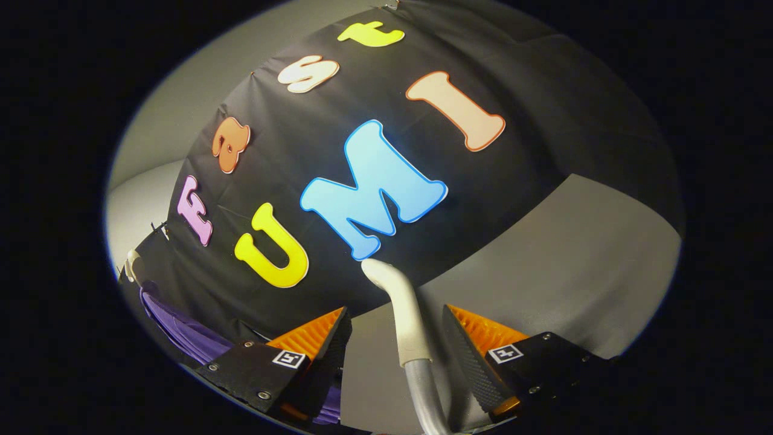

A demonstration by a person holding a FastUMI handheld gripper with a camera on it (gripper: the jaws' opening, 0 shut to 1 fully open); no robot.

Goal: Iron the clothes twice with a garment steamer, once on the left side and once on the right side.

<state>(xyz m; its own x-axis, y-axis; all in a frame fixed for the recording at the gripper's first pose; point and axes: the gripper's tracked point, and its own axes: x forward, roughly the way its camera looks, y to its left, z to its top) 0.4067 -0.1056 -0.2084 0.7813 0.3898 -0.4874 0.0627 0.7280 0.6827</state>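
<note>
The garment steamer (406, 314), a pale curved head on a grey tube, rises between the two fingers of my gripper (392, 338) and ends just past their tips. The fingers stand wide apart, and a gap shows on each side of the tube, wider on the left; neither pad visibly presses on it. A purple garment (175, 329) hangs beyond and to the left of the left finger, partly hidden by it. A pale hanger piece (131, 263) shows at its top. The whole view is tilted.
The booth's black cloth wall (543, 109) stands right ahead of the fingers. A plain grey surface (574, 266) runs beyond the right finger, and a pale grey wall (181, 103) lies past the cloth's left edge.
</note>
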